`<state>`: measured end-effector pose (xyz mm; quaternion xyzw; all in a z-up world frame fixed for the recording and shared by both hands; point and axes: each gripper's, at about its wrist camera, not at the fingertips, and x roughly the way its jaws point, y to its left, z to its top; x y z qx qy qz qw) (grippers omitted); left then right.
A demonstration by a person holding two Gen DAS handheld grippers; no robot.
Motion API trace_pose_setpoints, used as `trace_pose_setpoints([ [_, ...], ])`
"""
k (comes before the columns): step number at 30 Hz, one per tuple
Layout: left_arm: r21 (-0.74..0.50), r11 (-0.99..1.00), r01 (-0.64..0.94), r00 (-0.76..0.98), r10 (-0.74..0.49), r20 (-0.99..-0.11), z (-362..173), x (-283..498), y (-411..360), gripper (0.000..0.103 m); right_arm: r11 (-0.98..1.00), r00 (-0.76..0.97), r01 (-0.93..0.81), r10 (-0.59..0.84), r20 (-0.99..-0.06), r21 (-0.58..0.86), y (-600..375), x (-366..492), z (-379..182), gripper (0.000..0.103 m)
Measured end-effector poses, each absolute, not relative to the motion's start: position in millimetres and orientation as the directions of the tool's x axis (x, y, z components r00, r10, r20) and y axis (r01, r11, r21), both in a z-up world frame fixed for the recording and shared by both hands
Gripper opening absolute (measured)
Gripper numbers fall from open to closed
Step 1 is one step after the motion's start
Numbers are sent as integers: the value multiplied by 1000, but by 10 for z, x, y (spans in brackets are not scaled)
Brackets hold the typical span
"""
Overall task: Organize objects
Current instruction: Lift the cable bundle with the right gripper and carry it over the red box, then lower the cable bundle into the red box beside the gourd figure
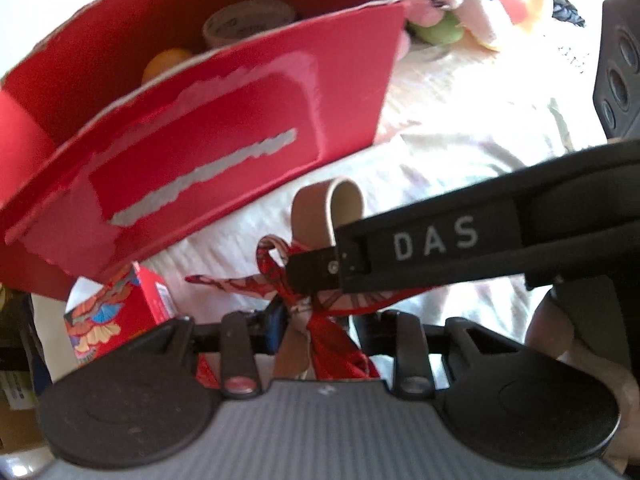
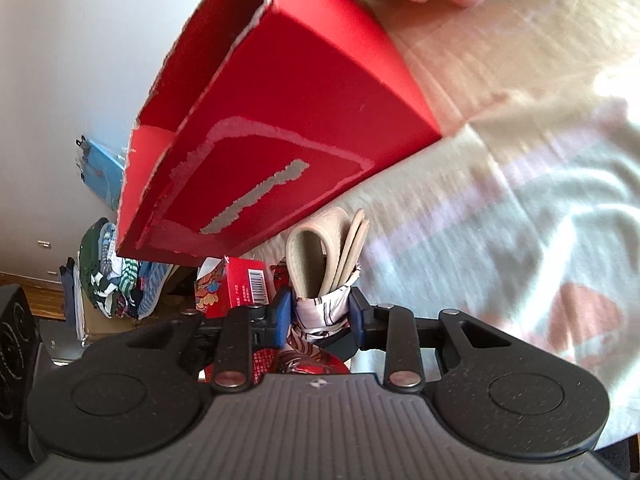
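Both grippers are closed on one bundle: the right gripper (image 2: 317, 316) is clamped on a patterned red and white silk scarf (image 2: 320, 314) tied around a folded beige leather strap (image 2: 306, 254), and the left gripper (image 1: 310, 326) is pinched on the same scarf's knotted red tail. Just ahead of both grippers, a torn open-topped red cardboard box (image 1: 224, 136) is seen, tilted, with a cardboard tape roll (image 1: 248, 22) inside. A small floral-printed red carton (image 2: 240, 286) lies left of the right gripper.
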<state>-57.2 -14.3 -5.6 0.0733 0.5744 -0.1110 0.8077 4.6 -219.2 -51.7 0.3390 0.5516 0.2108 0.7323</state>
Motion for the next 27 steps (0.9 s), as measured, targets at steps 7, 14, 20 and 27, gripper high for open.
trace_pose_setpoints([
  [7,6,949,316,331,-104,-938,28,-477,-433,29,687,353,66,662,-661,723,-2285,-31,-421,31],
  [14,13,929,369,357,-129,-925,83,-358,-729,28,697,407,44,641,-650,715,-2451,-87,-245,30],
  [20,9,906,423,399,-177,-900,340,-343,-894,27,701,484,22,617,-621,713,-2669,-126,23,30],
  [27,8,875,484,485,-260,-835,721,-261,-1075,27,690,577,-31,603,-550,723,-2929,-30,458,30],
])
